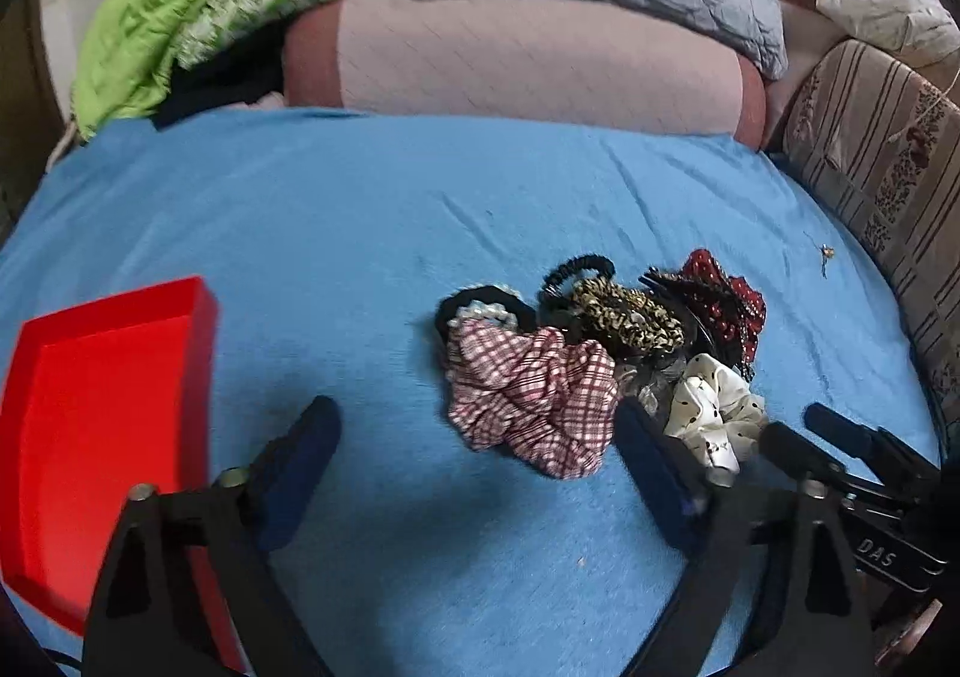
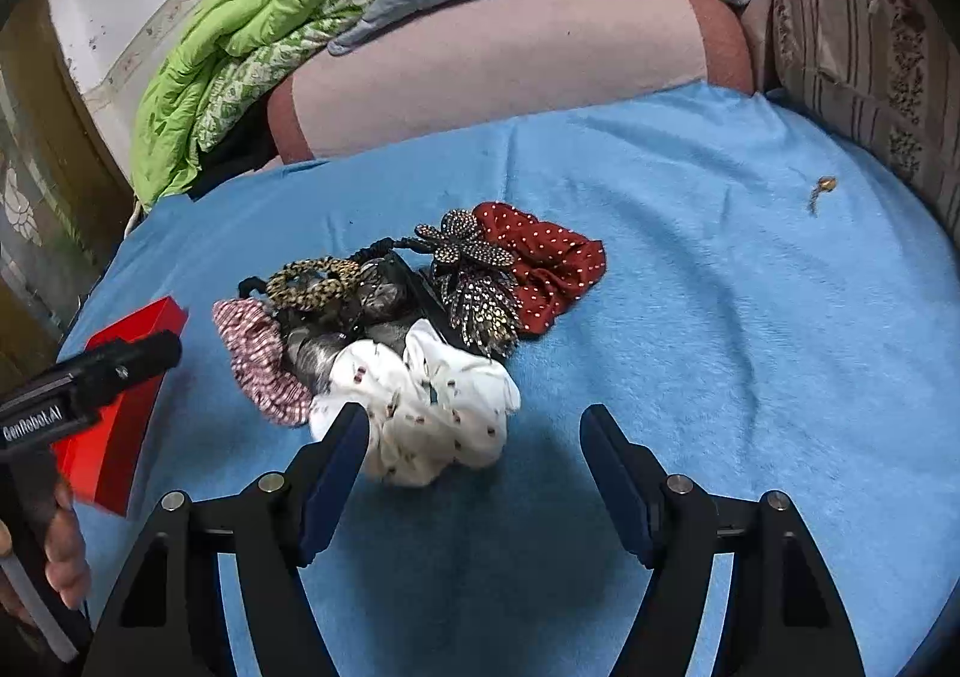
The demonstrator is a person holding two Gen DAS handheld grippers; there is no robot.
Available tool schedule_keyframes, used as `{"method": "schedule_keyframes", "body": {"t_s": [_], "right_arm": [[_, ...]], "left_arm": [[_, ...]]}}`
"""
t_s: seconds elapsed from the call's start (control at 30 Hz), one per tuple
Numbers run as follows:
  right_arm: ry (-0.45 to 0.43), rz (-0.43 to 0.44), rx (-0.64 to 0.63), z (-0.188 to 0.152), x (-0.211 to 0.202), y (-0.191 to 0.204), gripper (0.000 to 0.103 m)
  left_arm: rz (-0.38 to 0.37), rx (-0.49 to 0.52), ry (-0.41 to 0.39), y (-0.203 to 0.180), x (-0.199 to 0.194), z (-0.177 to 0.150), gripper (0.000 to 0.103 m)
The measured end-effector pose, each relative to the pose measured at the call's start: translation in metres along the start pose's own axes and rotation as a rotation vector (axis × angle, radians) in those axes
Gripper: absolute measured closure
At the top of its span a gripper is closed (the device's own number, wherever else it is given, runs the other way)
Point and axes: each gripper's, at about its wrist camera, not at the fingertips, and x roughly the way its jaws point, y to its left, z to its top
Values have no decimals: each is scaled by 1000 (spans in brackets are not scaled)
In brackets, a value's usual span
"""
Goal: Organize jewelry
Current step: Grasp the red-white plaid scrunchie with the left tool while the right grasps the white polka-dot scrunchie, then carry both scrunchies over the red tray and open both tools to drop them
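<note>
A heap of hair accessories lies mid-way across the blue sheet [image 2: 690, 269]. In it, a white printed scrunchie [image 2: 420, 407] sits nearest the right gripper [image 2: 474, 440], a red-and-white checked scrunchie [image 1: 531, 392] nearest the left gripper [image 1: 477, 434]. Behind them are a leopard-print scrunchie [image 1: 627, 314], a black coiled hair tie [image 1: 579, 268], a pearl-beaded band [image 1: 486, 311], a rhinestone butterfly clip [image 2: 474, 272] and a red polka-dot scrunchie [image 2: 546, 263], all touching or overlapping.

The right gripper's fingers [image 2: 336, 467] are spread wide and hold nothing; its left pad is just beside the white scrunchie, whether touching cannot be told. The left gripper's fingers [image 1: 300, 455] are also spread wide and empty, and the checked scrunchie lies just beyond the gap between them.

A red tray [image 1: 204, 311] rests on the sheet left of the heap, well apart from it. A small earring-like item [image 2: 821, 191] lies alone to the right. Bare sheet surrounds the heap; a pink bolster [image 2: 492, 59] bounds the far edge and a striped cushion [image 1: 870, 167] the right.
</note>
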Motion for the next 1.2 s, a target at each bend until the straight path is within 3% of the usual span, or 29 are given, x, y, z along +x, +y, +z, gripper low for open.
{"method": "schedule_keyframes", "body": {"t_s": [0.2, 0.27, 0.3, 0.33, 0.4, 0.5, 0.6, 0.83, 1.2], "right_arm": [[53, 31, 14, -1, 22, -2, 33], [59, 38, 17, -1, 25, -4, 33], [61, 41, 20, -2, 27, -4, 34], [63, 41, 20, -2, 28, -4, 35], [70, 48, 17, -2, 31, -5, 48], [92, 71, 14, -3, 36, -5, 72], [93, 92, 17, -4, 35, -5, 83], [54, 98, -9, -9, 16, 5, 88], [-12, 51, -82, -25, -14, 29, 88]], "left_arm": [[-25, 1, 24, -7, 25, 3, 17], [-35, -6, 40, -9, 32, 3, 23], [-43, -7, 56, -10, 37, 2, 37], [-48, -7, 75, -12, 42, 1, 63], [-55, -16, 122, -12, 49, 0, 96], [-71, -41, 124, -10, 46, -2, 96], [-93, -49, 120, -10, 35, -4, 96], [-116, -41, 71, -8, -12, -17, 96], [45, 83, -89, 9, -94, -44, 96]]}}
